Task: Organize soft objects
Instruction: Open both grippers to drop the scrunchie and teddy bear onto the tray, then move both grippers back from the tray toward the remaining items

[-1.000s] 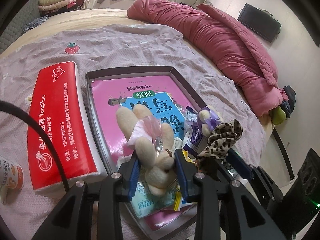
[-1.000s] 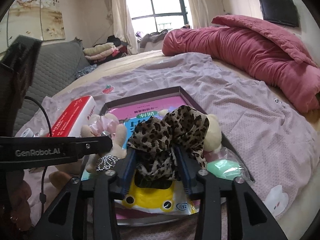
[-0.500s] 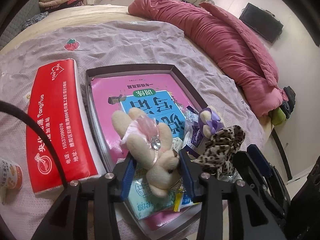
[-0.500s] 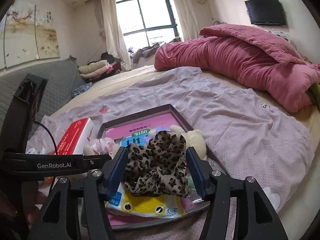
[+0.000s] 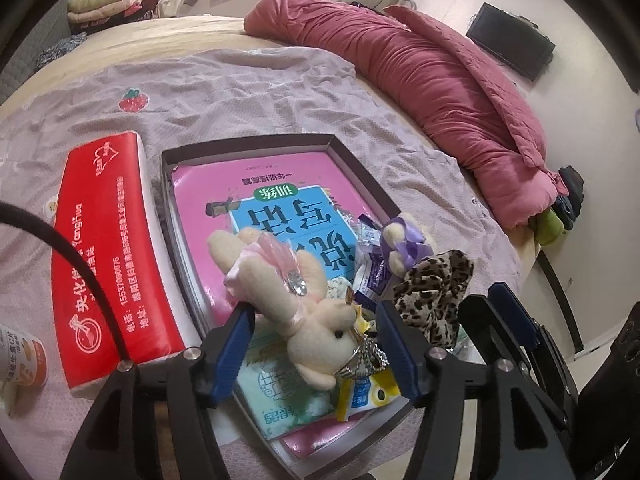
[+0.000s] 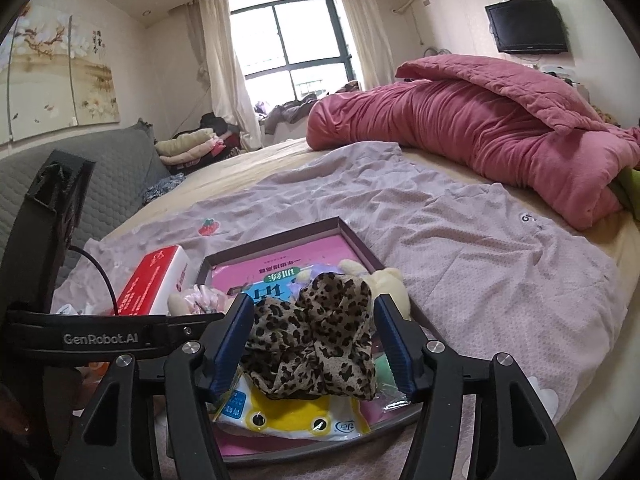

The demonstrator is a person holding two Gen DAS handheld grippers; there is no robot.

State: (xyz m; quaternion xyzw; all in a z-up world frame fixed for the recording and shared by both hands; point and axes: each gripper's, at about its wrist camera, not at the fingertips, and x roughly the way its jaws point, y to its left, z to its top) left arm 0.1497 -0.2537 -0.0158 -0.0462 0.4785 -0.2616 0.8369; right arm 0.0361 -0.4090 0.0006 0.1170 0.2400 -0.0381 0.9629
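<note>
Left gripper (image 5: 316,332): seen spread wide in the left wrist view, its blue-padded fingers (image 5: 234,348) parted on either side of the plush rabbit; no contact with the toy can be made out, so nothing is gripped.
Plush rabbit (image 5: 288,292): a cream toy with a pink bow, laid diagonally between and just ahead of the left fingers, head nearest the gripper, resting on the booklets in the tray.
Right gripper (image 6: 314,344): seen wide apart in the right wrist view; the leopard cloth is bunched between the two fingers, and whether the pads press it cannot be told.
Leopard cloth (image 6: 316,348): a crumpled leopard-print piece, sat between the right fingers on top of a yellow packet (image 6: 288,412); in the left wrist view it is found just right of the left gripper.
Second plush (image 5: 404,242): a cream toy with a purple ribbon, placed ahead and to the right of the left gripper, just beyond the leopard cloth.
Tray (image 5: 352,164): a dark-rimmed shallow box directly ahead of both grippers, lined with a pink booklet (image 5: 260,188).
Red pack (image 5: 100,248): lain just beside the tray, to the left of the left gripper.
Bedding: a lilac sheet (image 6: 460,256) is spread under everything; a rose quilt (image 6: 460,128) is heaped far ahead to the right.
</note>
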